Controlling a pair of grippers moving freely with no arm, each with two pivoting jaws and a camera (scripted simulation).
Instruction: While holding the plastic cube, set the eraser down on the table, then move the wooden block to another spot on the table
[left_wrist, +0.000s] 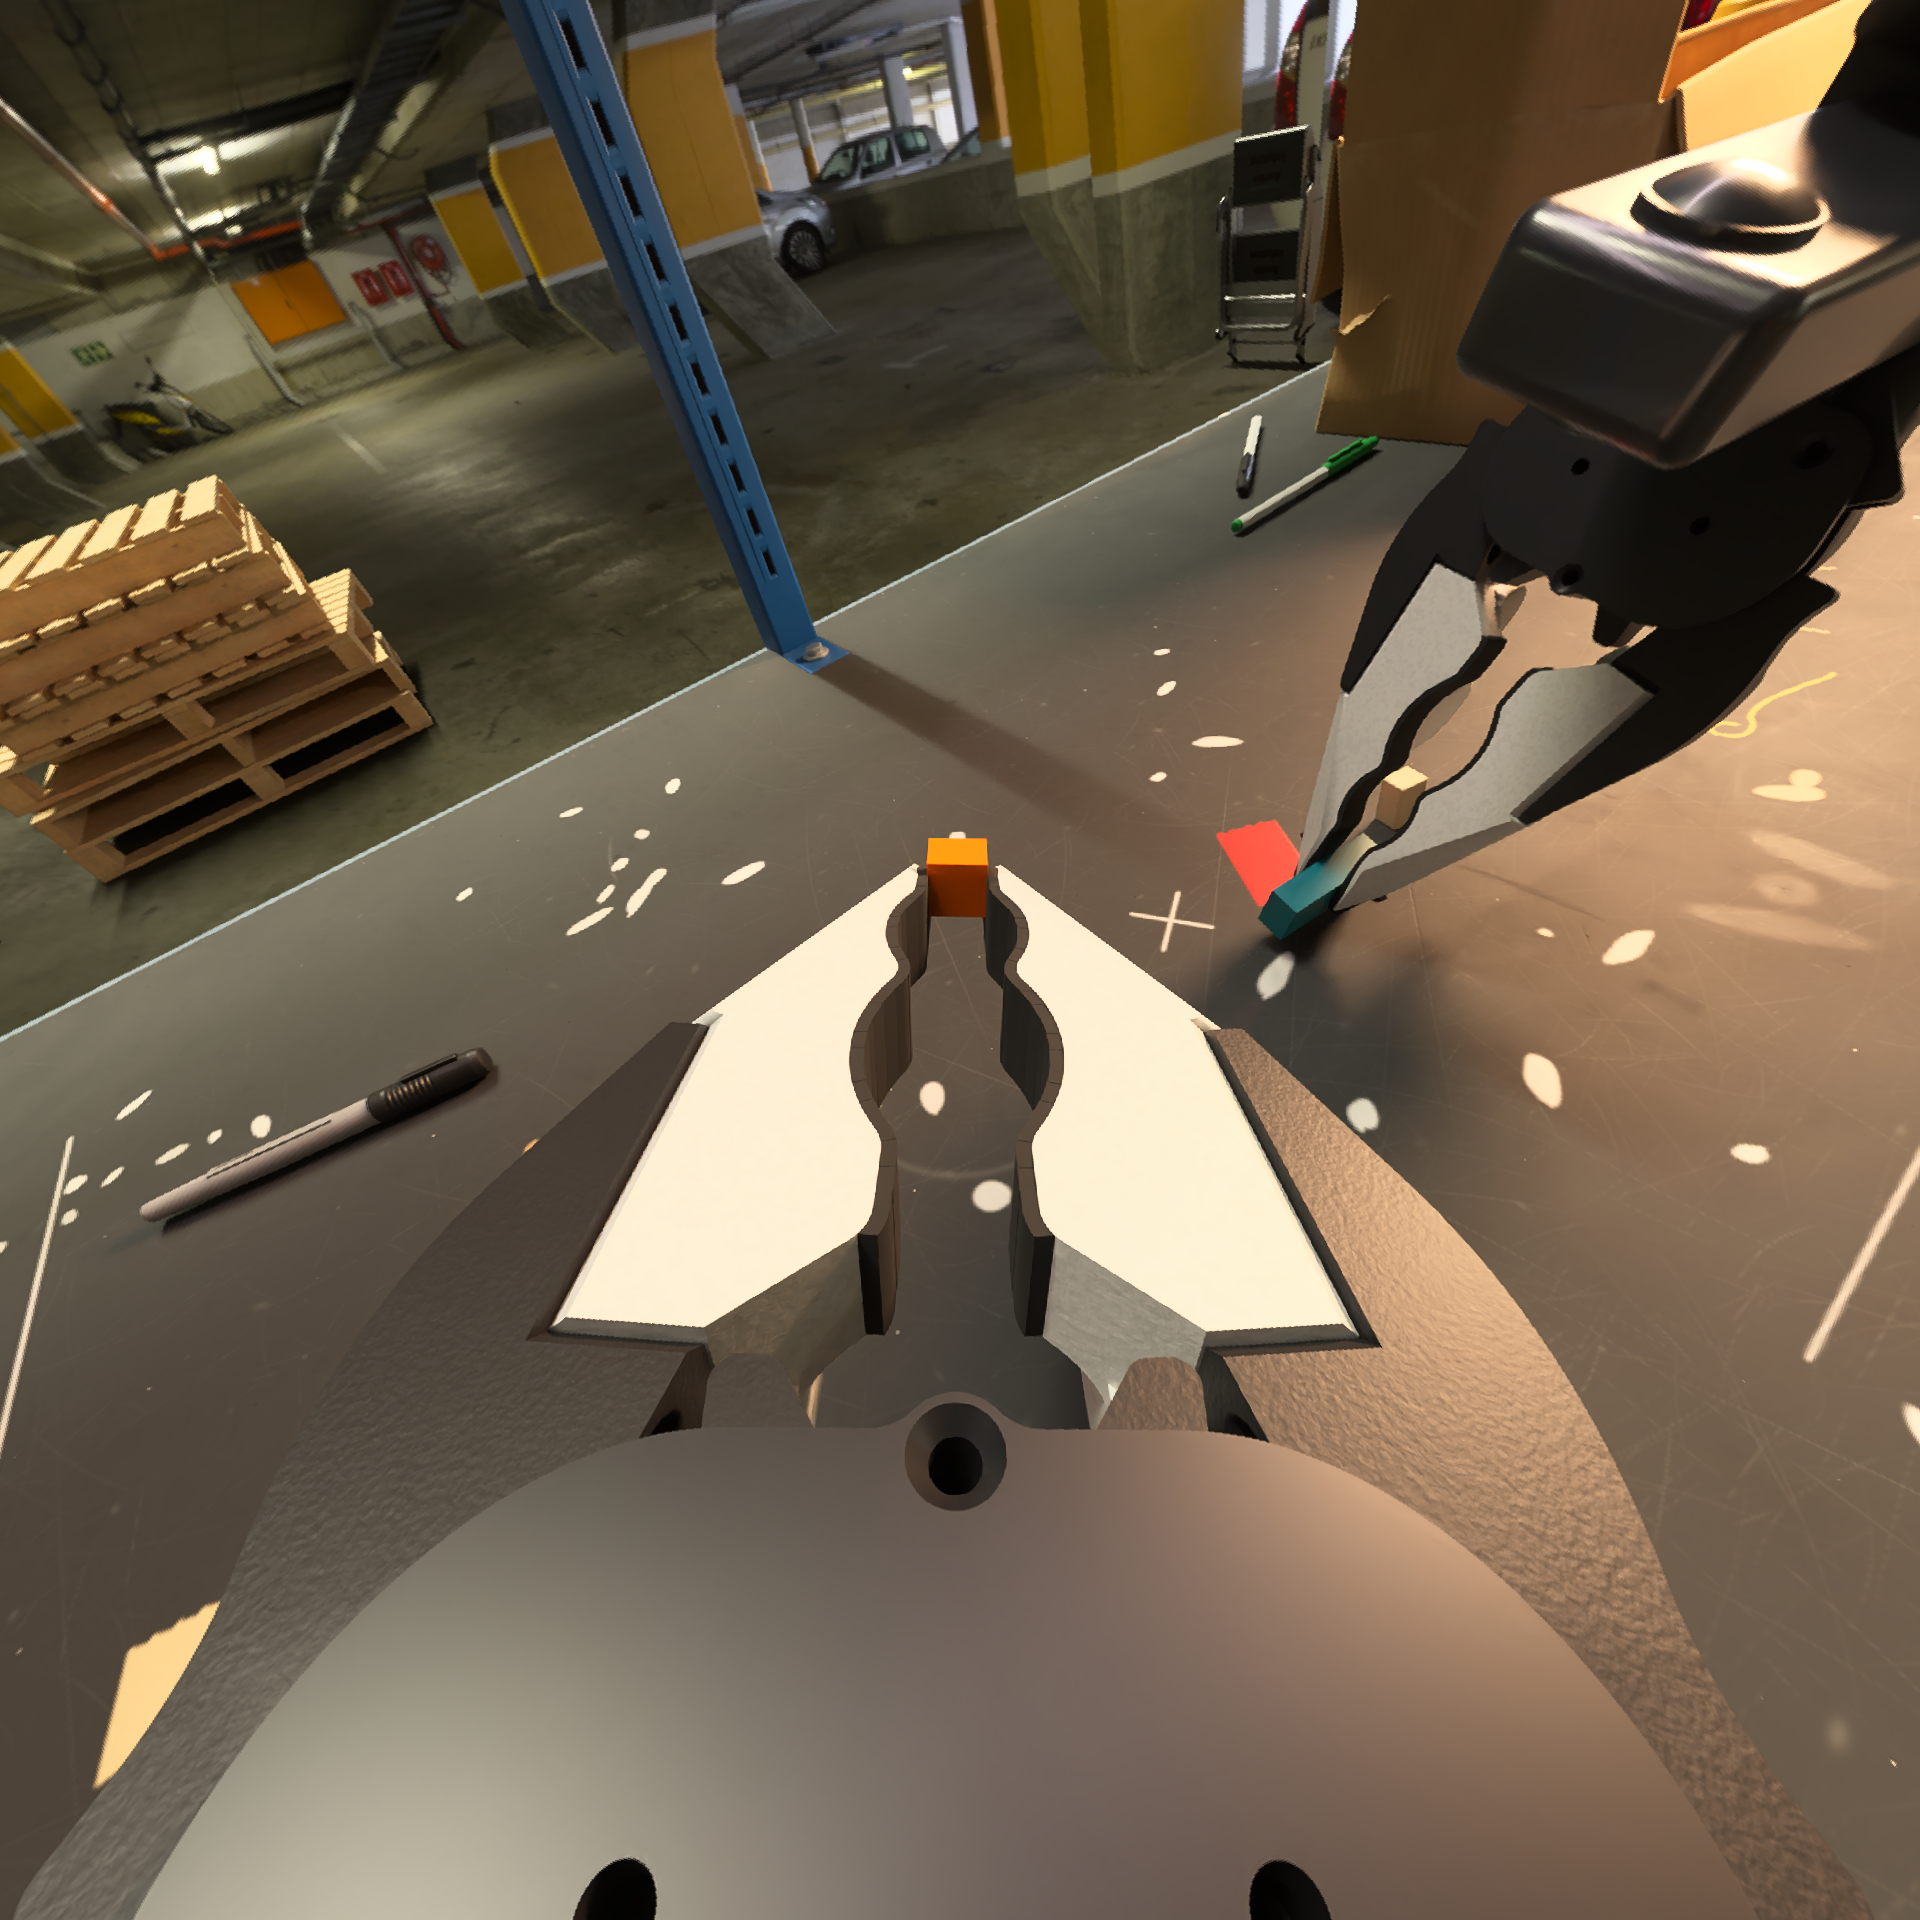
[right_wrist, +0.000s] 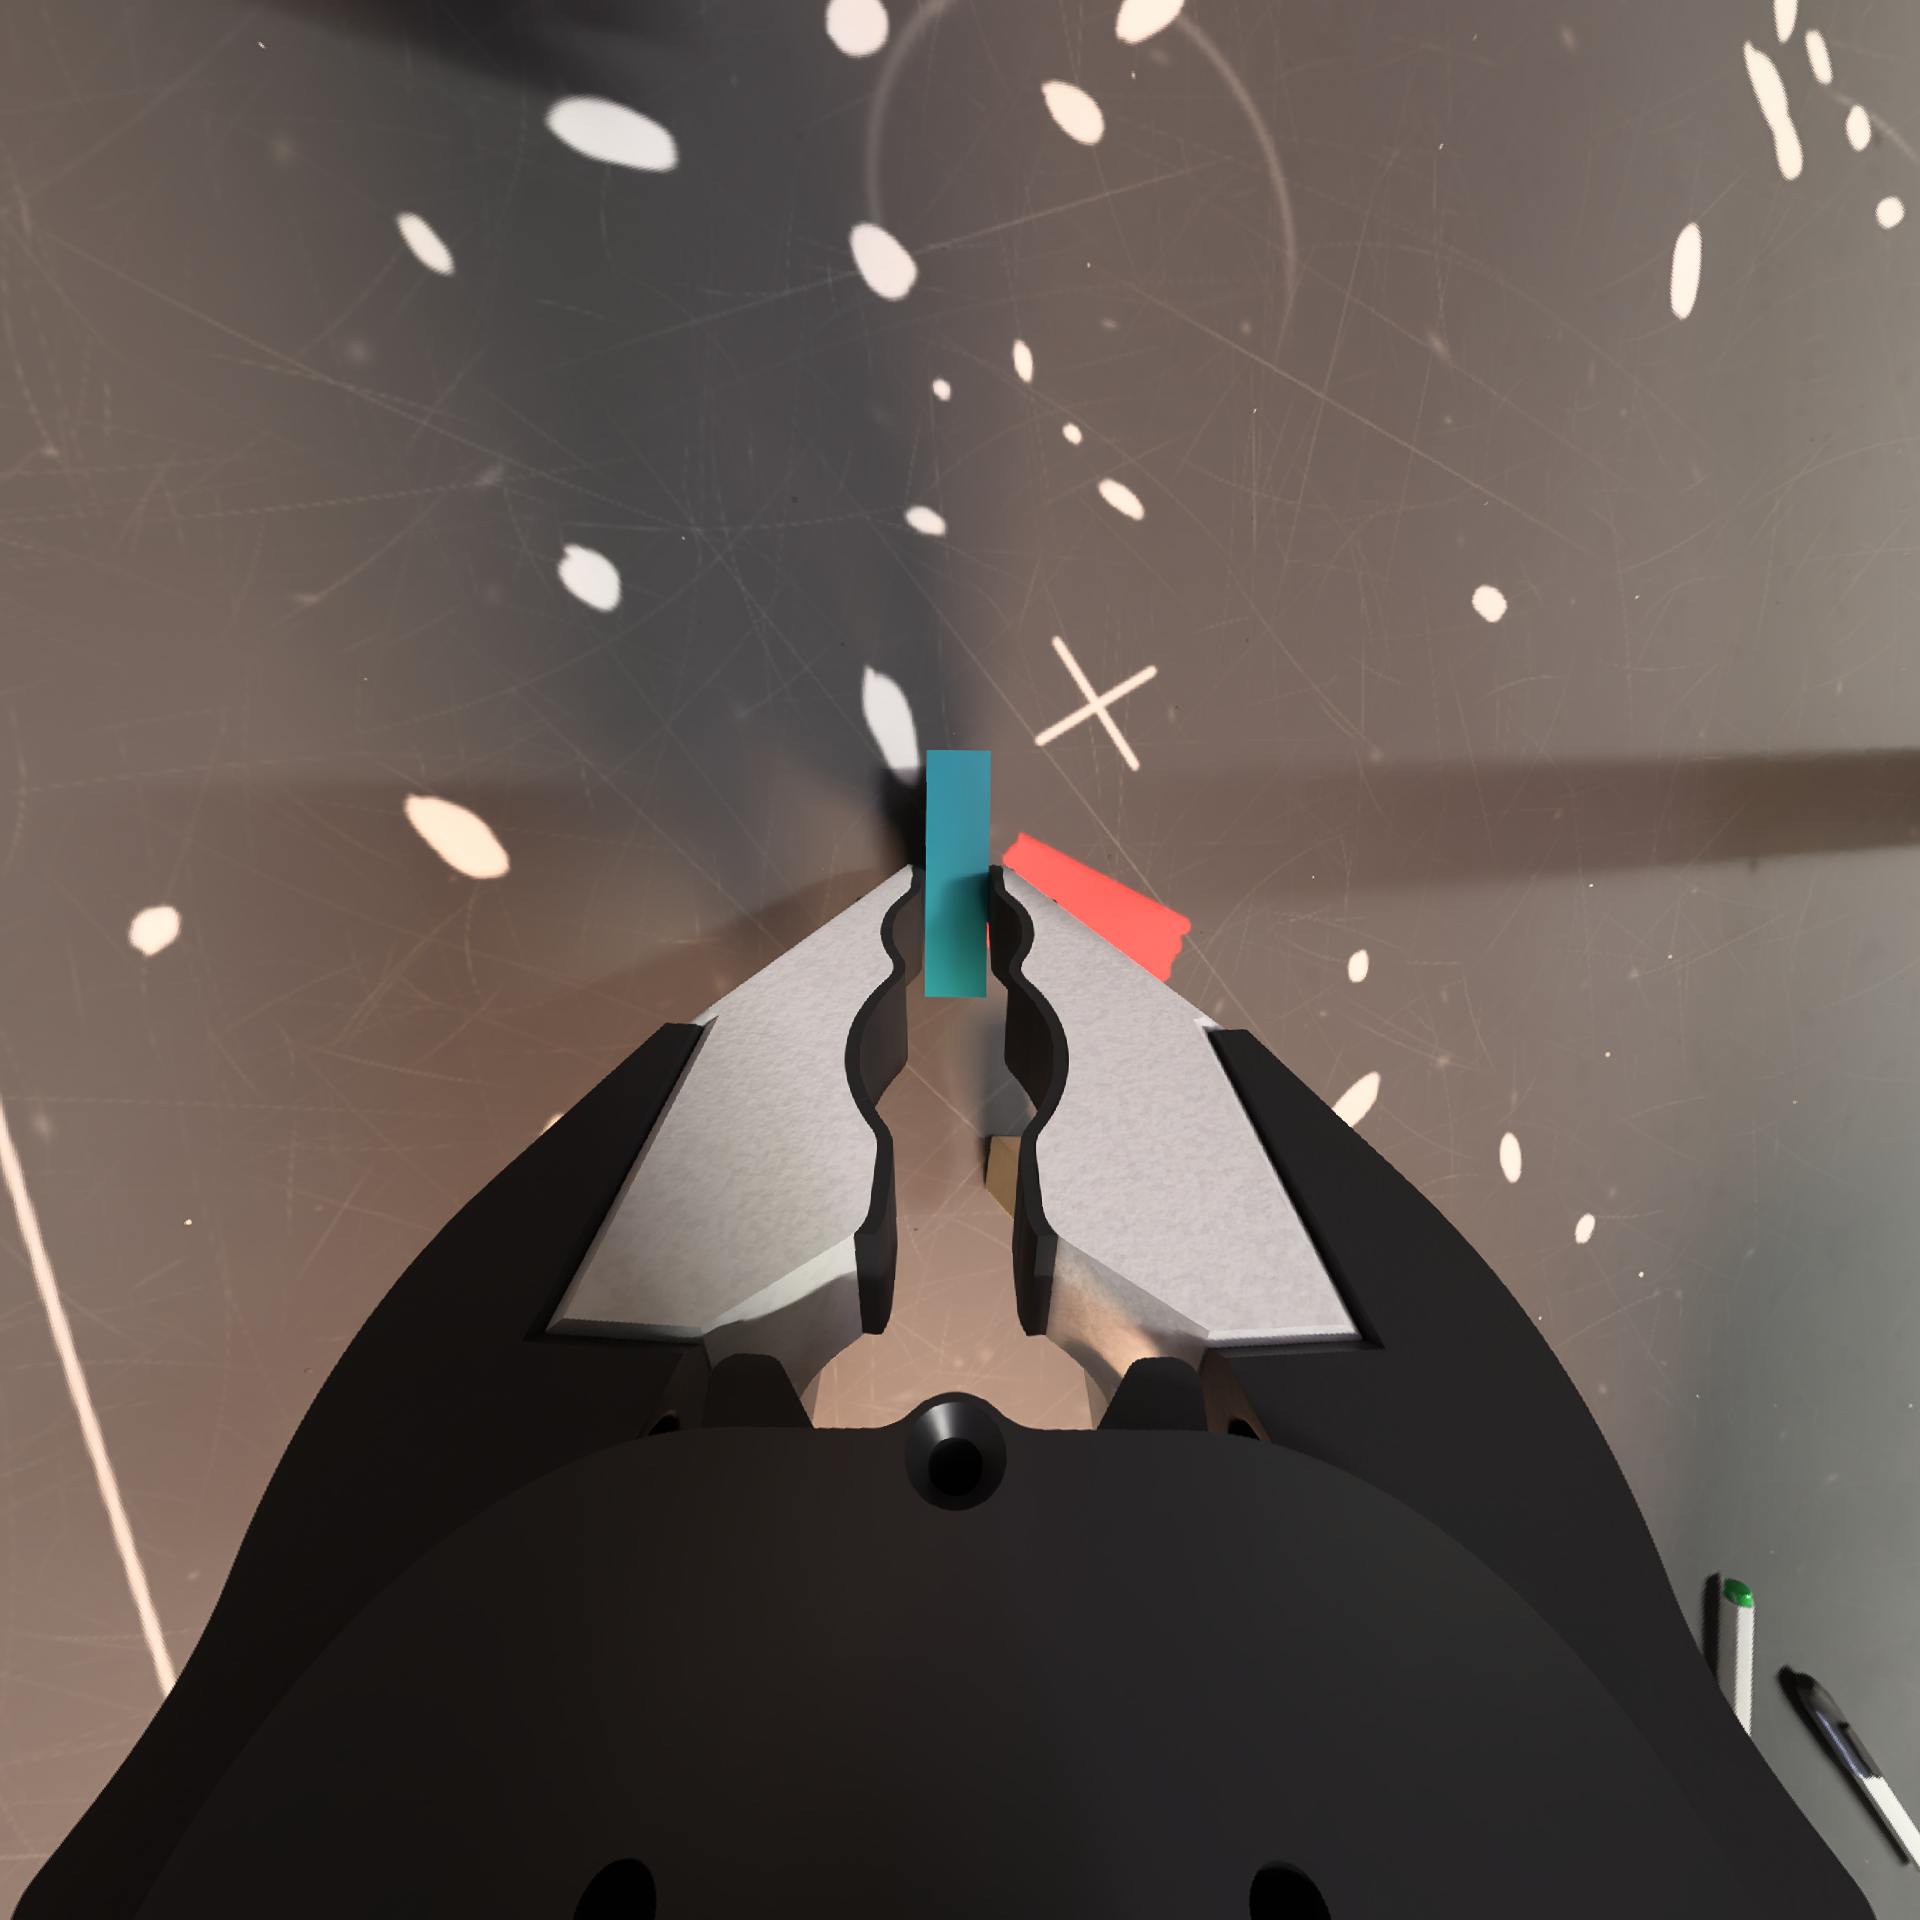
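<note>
My left gripper (left_wrist: 956, 883) is shut on a small orange plastic cube (left_wrist: 956, 878) at its fingertips, above the dark table (left_wrist: 1039, 727). My right gripper (right_wrist: 954, 878), seen at the right of the left wrist view (left_wrist: 1325, 899), is shut on a teal eraser (right_wrist: 956, 873). The eraser (left_wrist: 1299, 906) is tilted, with its low end at or touching the table. A small tan wooden block (left_wrist: 1401, 795) shows through the gap between the right gripper's fingers. In the right wrist view the block (right_wrist: 1003, 1174) lies on the table below, partly hidden by the right finger.
A flat red patch (left_wrist: 1257, 857) lies on the table beside the eraser, near a white cross mark (left_wrist: 1172, 920). A dark pen (left_wrist: 322, 1132) lies at the left. Two markers (left_wrist: 1299, 483), a cardboard box (left_wrist: 1455, 260) and a blue post (left_wrist: 665, 332) stand farther back.
</note>
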